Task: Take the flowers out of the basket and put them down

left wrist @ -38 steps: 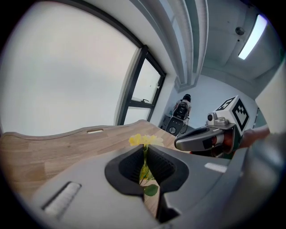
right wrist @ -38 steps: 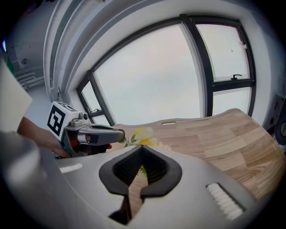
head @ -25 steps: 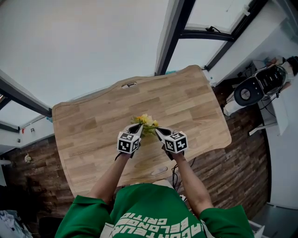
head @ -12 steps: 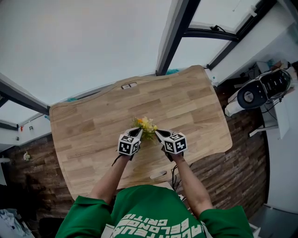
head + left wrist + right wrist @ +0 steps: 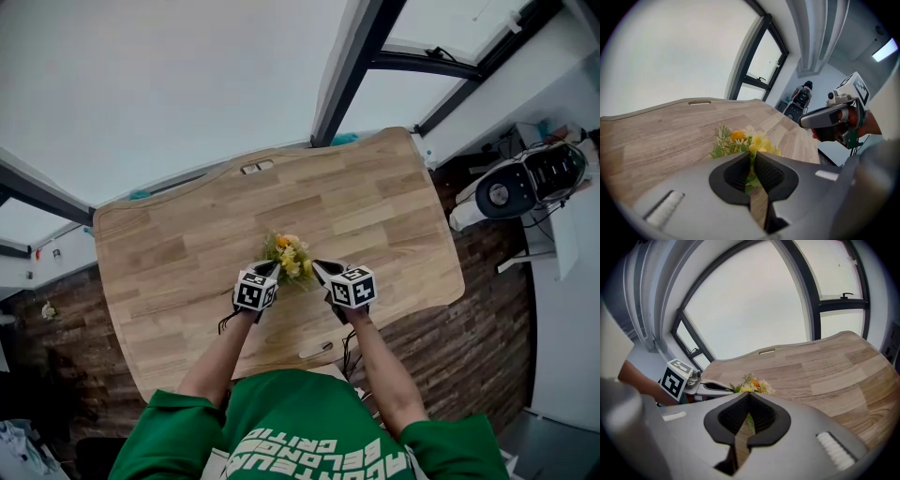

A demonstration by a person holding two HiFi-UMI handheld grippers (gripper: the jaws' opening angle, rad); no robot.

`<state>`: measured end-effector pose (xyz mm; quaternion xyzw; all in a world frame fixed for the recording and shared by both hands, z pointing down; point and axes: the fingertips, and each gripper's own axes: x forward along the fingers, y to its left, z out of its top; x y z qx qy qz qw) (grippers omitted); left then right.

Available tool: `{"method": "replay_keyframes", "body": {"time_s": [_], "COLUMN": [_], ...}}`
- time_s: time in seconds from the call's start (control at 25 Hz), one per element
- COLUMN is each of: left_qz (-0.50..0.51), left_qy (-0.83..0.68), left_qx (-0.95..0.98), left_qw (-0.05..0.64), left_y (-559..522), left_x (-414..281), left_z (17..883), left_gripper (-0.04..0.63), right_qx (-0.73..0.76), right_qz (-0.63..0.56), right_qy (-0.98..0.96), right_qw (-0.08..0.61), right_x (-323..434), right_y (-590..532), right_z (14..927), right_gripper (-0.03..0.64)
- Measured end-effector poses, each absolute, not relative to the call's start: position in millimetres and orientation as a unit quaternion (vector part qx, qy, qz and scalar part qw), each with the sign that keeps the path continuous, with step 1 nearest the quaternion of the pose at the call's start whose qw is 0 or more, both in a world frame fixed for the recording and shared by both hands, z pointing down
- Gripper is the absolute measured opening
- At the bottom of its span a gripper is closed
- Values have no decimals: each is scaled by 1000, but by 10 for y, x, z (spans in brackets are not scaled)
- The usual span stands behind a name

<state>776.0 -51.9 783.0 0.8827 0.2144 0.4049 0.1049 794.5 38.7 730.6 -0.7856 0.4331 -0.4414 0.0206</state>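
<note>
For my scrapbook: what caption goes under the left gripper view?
Left tool, jaws just easing open, pinches the flowers by a green stem over the wooden table.

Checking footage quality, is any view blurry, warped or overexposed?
Head view: sharp, window blown white, table edges bowed. Left gripper view: heavy fisheye, dark corners, flowers sharp. Right gripper view: same fisheye, window frames curved, no motion blur.

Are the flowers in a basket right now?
Out: no basket in sight; the left gripper and right gripper pinch the flowers over the table.
</note>
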Motion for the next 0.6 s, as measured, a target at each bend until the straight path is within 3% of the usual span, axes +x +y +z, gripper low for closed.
{"method": "replay_keyframes", "body": {"time_s": [0.24, 0.6], "left_qz": [418, 421], "left_qy": [222, 234], "left_qx": [876, 872], "left_qw": [96, 90], "left_y": [-510, -499], "left_x": [7712, 7628], "left_z": [7930, 7927], "left_gripper": [52, 118], "right_qx": [-786, -790], "right_qz": [-444, -440], "right_qy": [429, 427], "right_qw": [17, 14], "right_x": [7924, 7855], "right_y": [428, 431], "right_z": [7299, 7237], "right_gripper": [6, 6]}}
